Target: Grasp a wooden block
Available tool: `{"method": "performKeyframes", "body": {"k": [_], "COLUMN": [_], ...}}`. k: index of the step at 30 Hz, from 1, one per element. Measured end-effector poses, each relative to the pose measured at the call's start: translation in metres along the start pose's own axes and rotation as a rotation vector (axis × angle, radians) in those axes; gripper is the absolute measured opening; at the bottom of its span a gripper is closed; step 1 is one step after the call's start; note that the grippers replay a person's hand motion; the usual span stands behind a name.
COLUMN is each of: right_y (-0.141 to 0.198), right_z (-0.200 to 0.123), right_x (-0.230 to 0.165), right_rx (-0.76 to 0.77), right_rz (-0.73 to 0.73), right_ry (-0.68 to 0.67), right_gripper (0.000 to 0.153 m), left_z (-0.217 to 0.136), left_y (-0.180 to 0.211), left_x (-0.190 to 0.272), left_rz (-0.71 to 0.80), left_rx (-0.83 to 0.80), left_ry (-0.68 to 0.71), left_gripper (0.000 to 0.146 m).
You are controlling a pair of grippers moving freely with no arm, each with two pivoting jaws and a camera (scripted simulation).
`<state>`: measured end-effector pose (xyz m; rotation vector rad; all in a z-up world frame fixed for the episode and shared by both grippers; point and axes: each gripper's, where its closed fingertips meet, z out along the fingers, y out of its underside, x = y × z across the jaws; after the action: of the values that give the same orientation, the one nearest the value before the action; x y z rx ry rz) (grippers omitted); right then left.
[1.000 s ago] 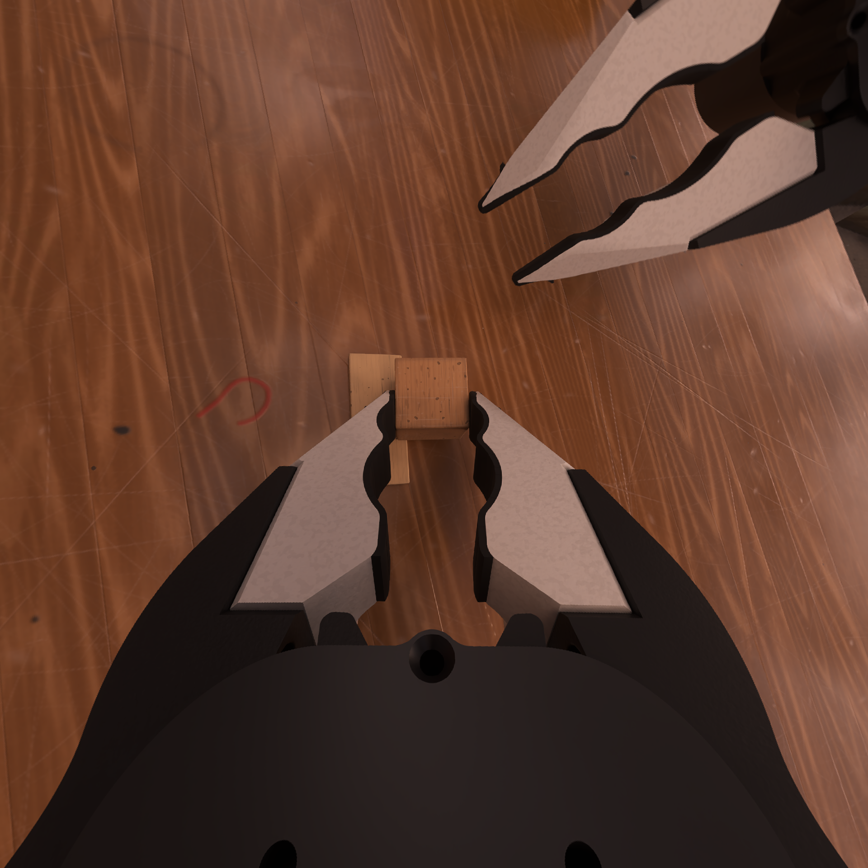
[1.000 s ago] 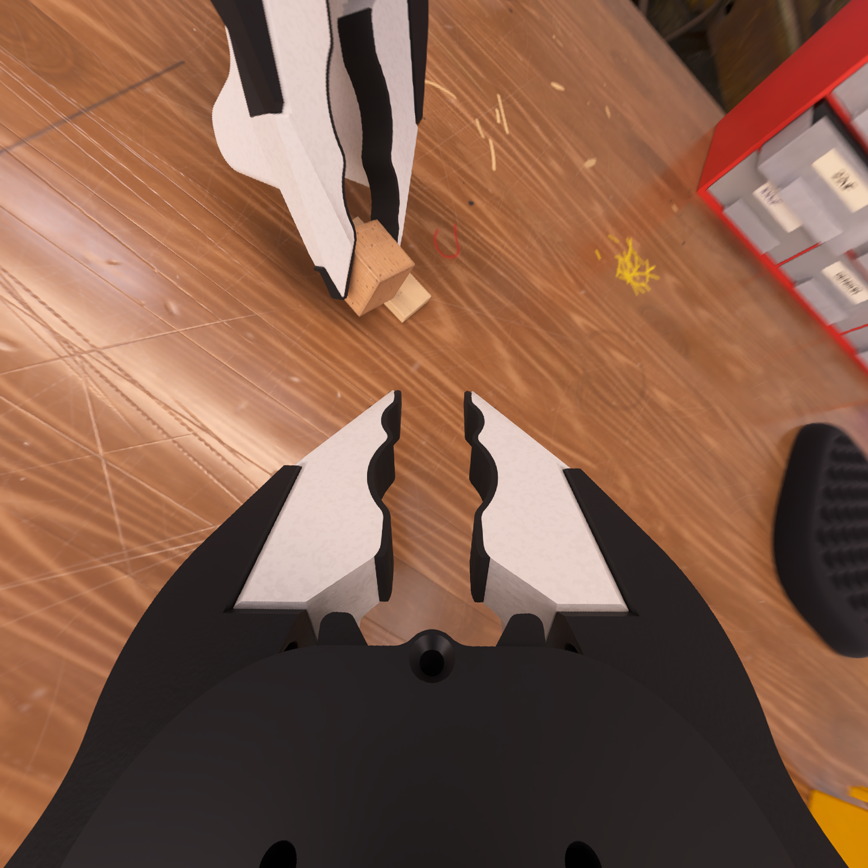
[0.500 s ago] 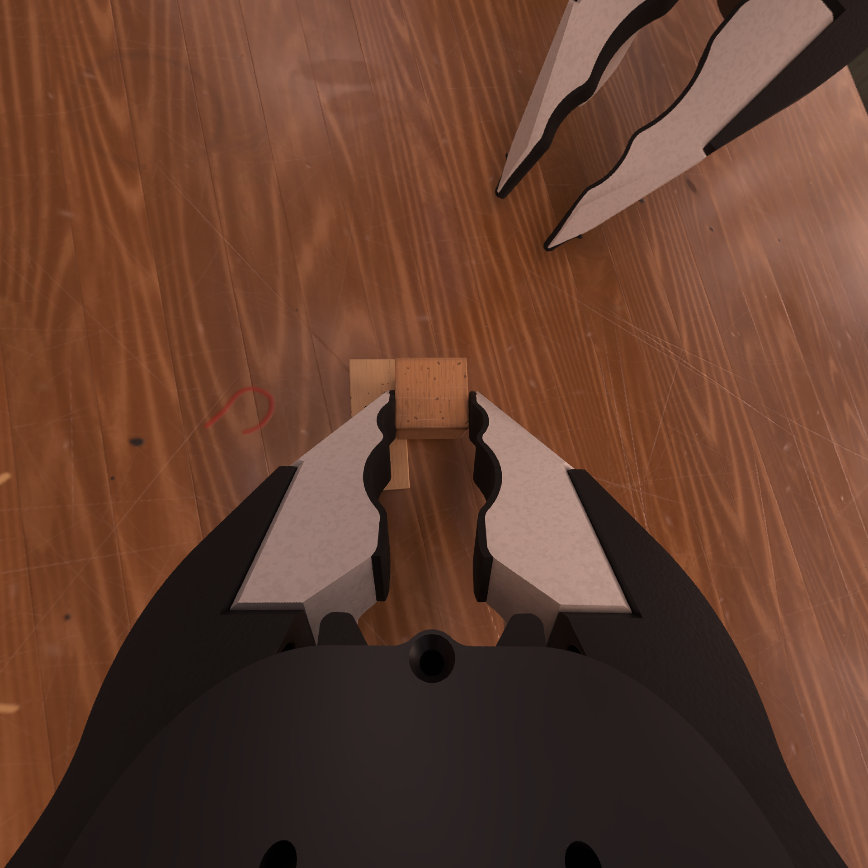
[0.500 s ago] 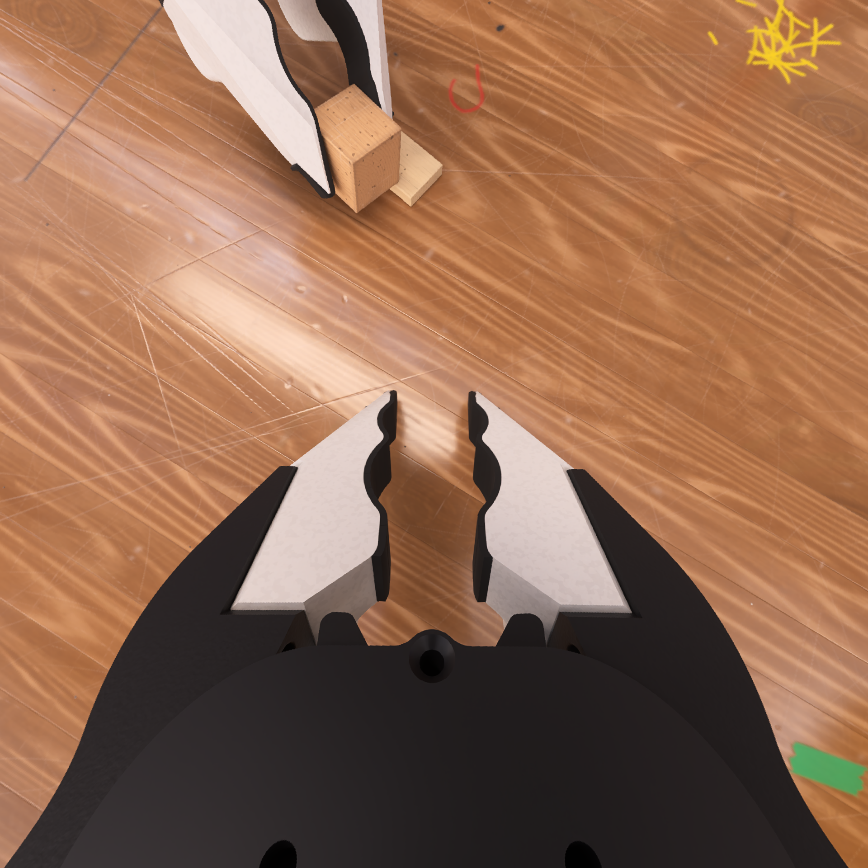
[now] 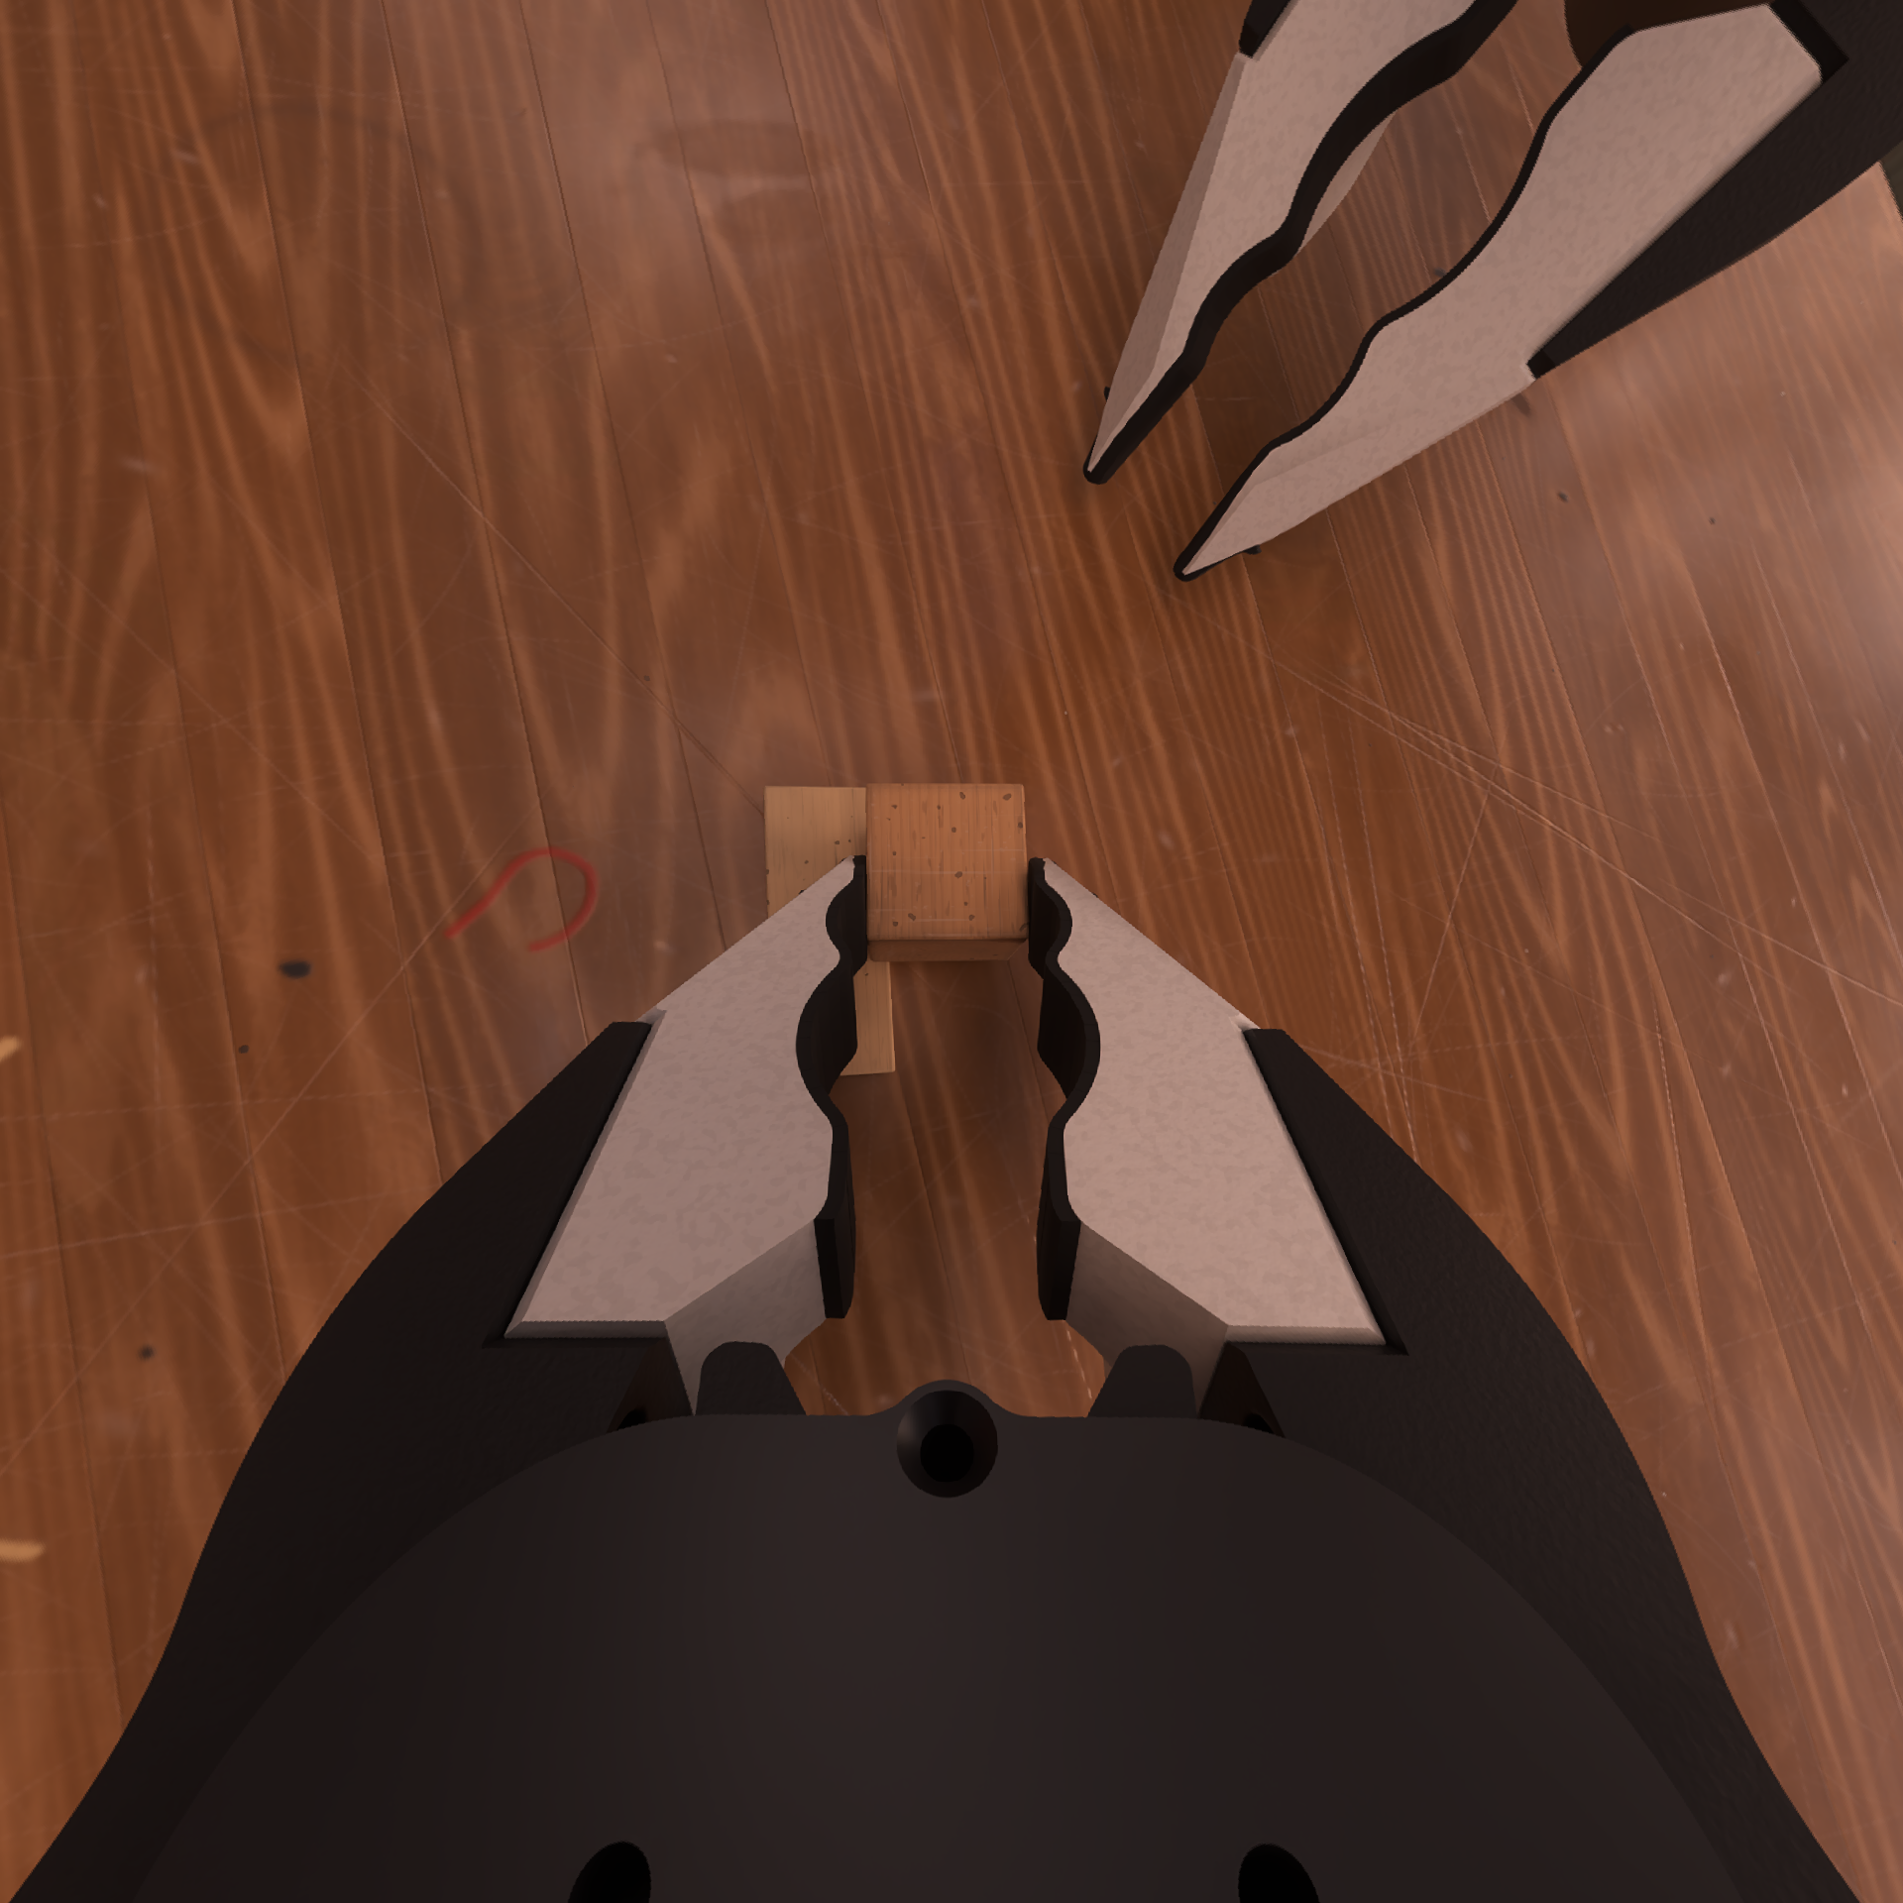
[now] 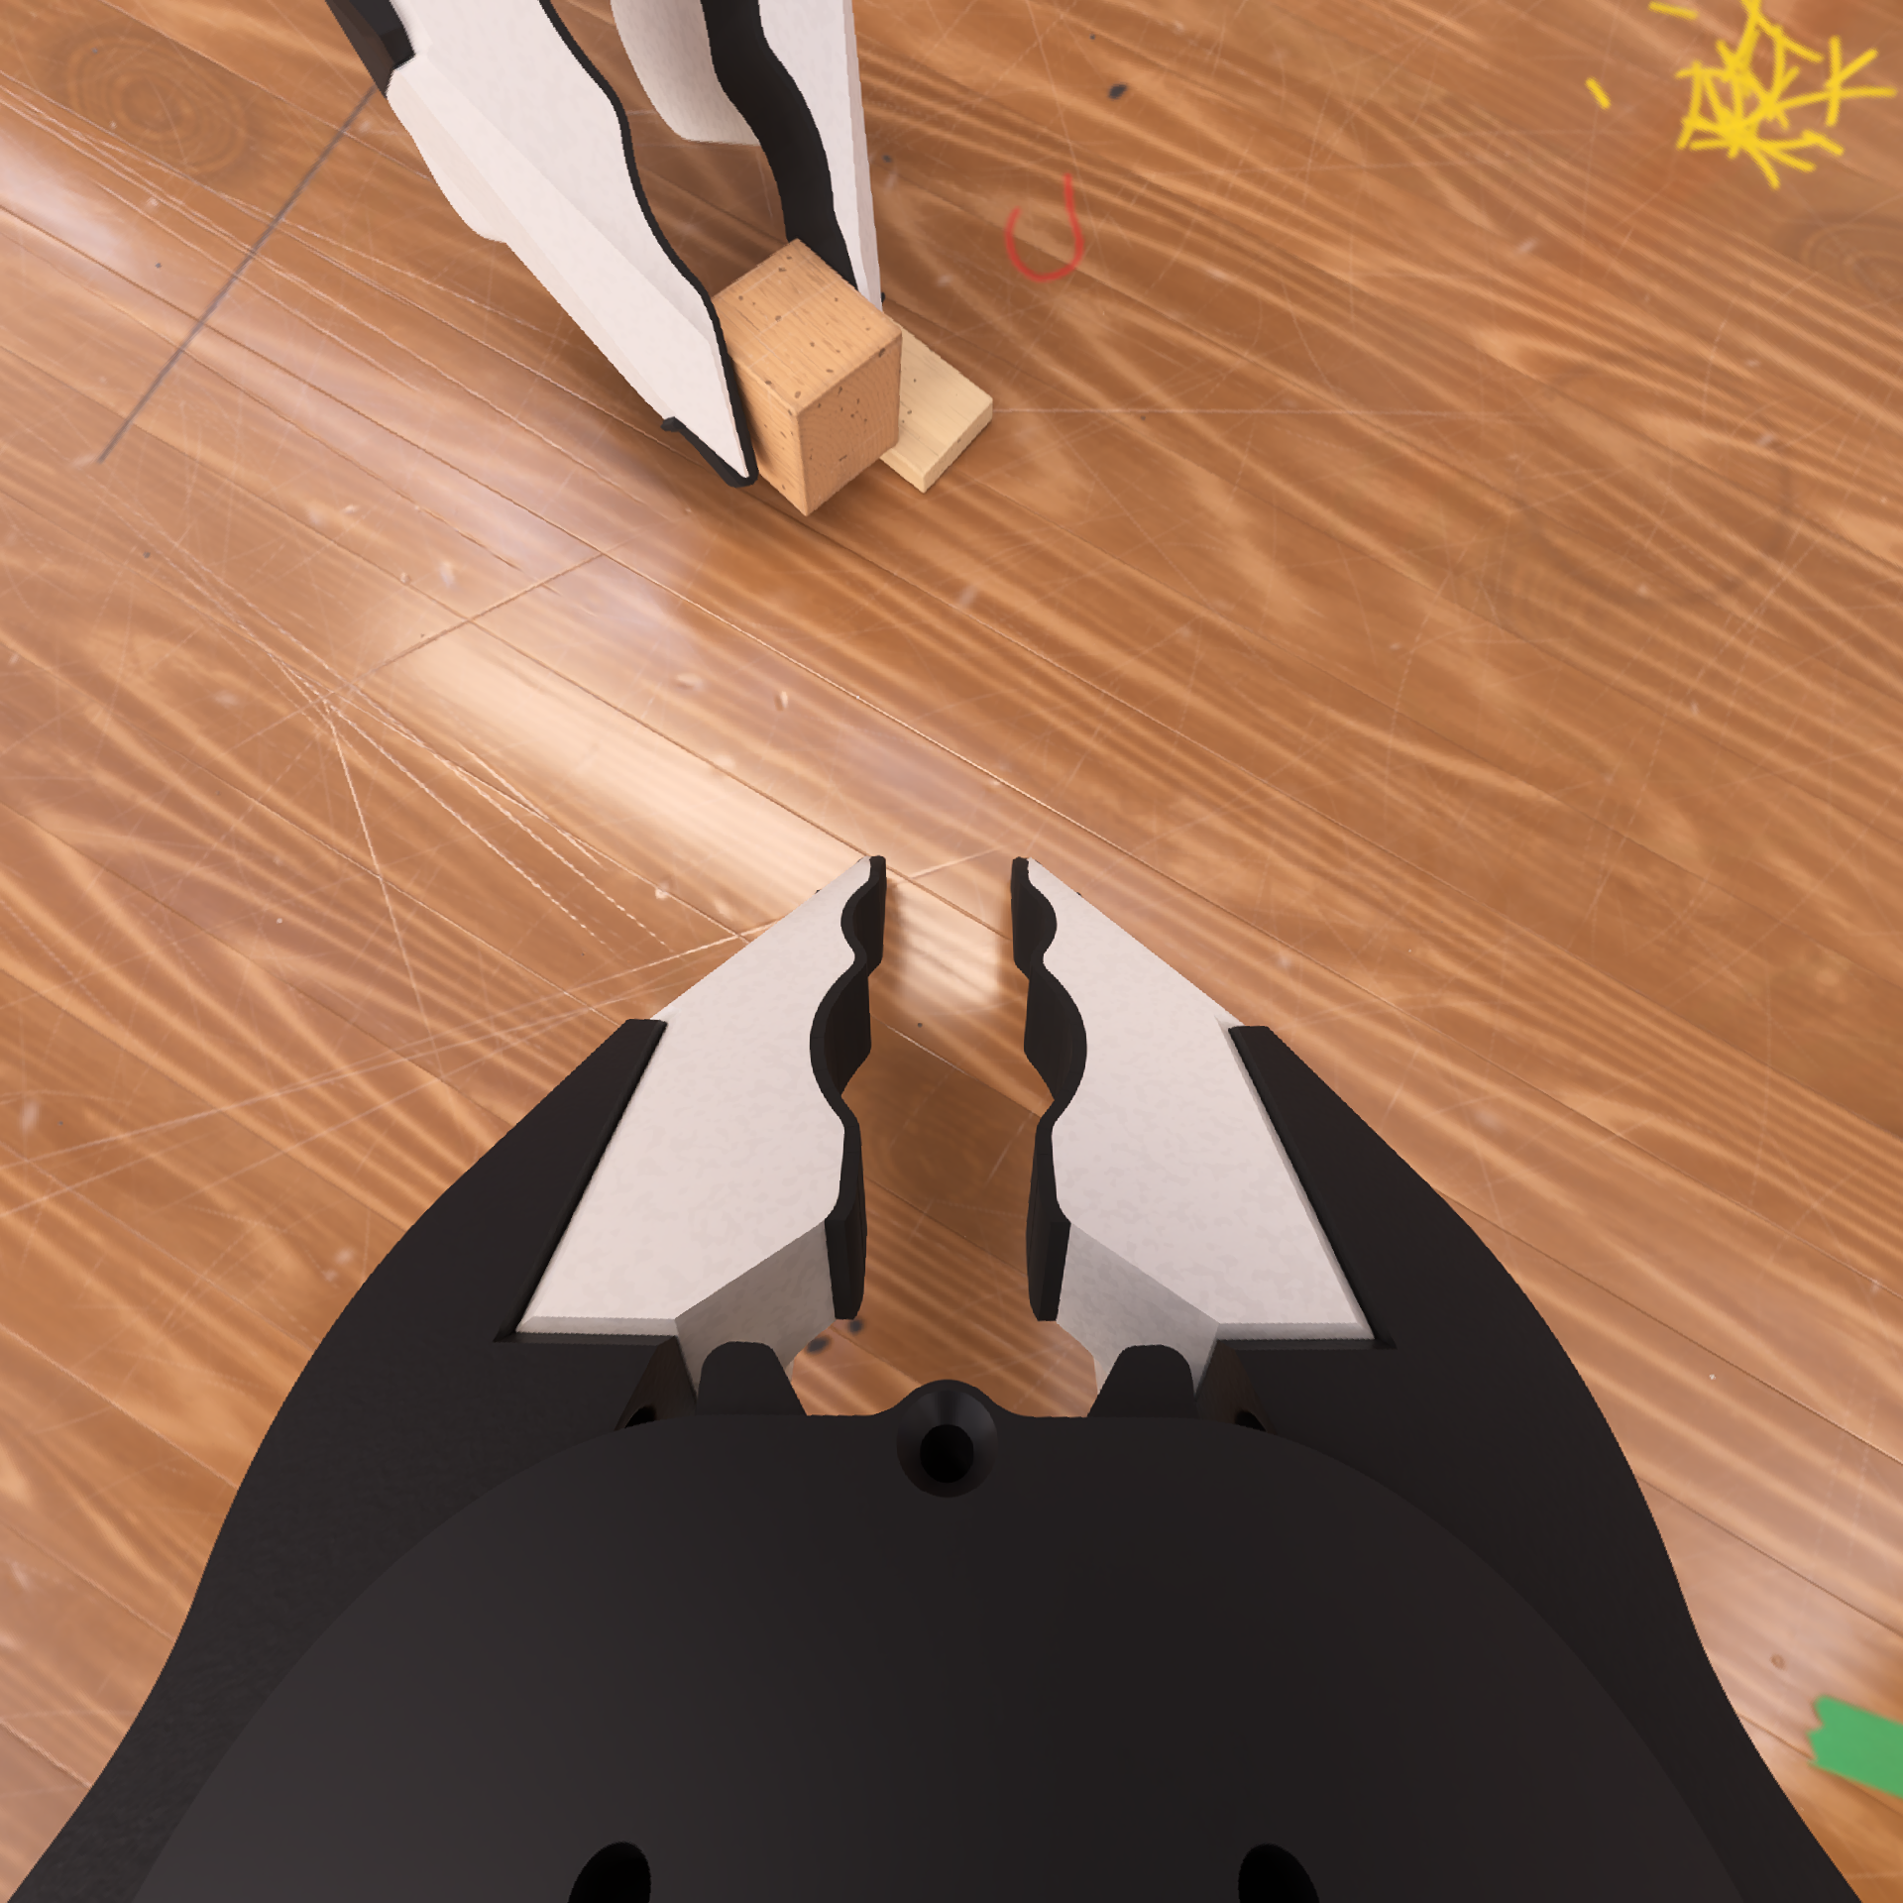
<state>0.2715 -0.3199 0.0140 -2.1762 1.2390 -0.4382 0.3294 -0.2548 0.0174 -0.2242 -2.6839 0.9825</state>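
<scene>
A small light wooden block [image 5: 945, 836] sits between the fingertips of my left gripper [image 5: 945, 870], which is shut on it low over the wooden table. In the right wrist view the block [image 6: 814, 360] shows held by the left gripper's white fingers [image 6: 577, 206]. A thin flat wooden slat [image 5: 806, 836] lies right beside the block, also seen in the right wrist view [image 6: 942, 412]. My right gripper [image 6: 947, 875] is open and empty, some way in front of the block. It also shows in the left wrist view [image 5: 1141, 523] at the upper right.
The scratched wooden table [image 6: 1339, 721] carries a red curl mark [image 6: 1045, 242], a yellow scribble [image 6: 1751, 103] at the far right and a green scrap [image 6: 1854, 1761] at the near right. The red mark also shows left of the block [image 5: 535, 896].
My right gripper has swung and drawn back, so a red drawer cabinet and a black object left its view. My left gripper stays shut on the block, in the same place.
</scene>
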Motion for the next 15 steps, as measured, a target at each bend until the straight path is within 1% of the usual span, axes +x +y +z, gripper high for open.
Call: {"method": "performKeyframes", "body": {"k": [3,4,5,7,8,9,11,12,15], "right_y": [-0.002,-0.004,-0.005,-0.005,-0.004,-0.004,-0.007,-0.009,-0.019], "right_z": [0.000,-0.001,-0.002,-0.003,-0.004,-0.005,-0.007,-0.007,-0.002], "right_x": [-0.001,-0.003,-0.002,-0.001,-0.002,-0.004,-0.013,-0.019,-0.040], "right_rx": [0.018,0.031,0.044,0.040,0.032,0.029,0.033,0.039,0.046], "right_rz": [-0.026,-0.034,-0.038,-0.054,-0.066,-0.069,-0.062,-0.071,-0.125], "right_ry": [0.016,0.011,0.014,0.036,0.032,0.016,-0.036,-0.056,-0.118], "right_gripper": [0.021,0.014,0.003,0.000,0.002,0.006,0.021,0.026,0.032], "left_z": [0.000,0.000,0.000,0.000,0.000,0.000,0.000,0.000,-0.001], "left_y": [0.000,0.000,0.000,0.000,-0.001,-0.001,-0.001,-0.001,-0.002], "left_x": [0.000,0.000,0.000,0.000,0.000,0.000,0.000,0.000,-0.007], "left_rz": [-0.006,-0.012,-0.018,-0.027,-0.029,-0.031,-0.032,-0.037,-0.047], "left_rx": [0.001,0.002,0.005,0.010,0.011,0.012,0.011,0.013,0.021], "left_ry": [-0.002,0.000,0.003,0.010,0.012,0.013,0.011,0.011,-0.008], "left_gripper": [0.030,0.030,0.030,0.030,0.030,0.030,0.030,0.030,0.030]}}
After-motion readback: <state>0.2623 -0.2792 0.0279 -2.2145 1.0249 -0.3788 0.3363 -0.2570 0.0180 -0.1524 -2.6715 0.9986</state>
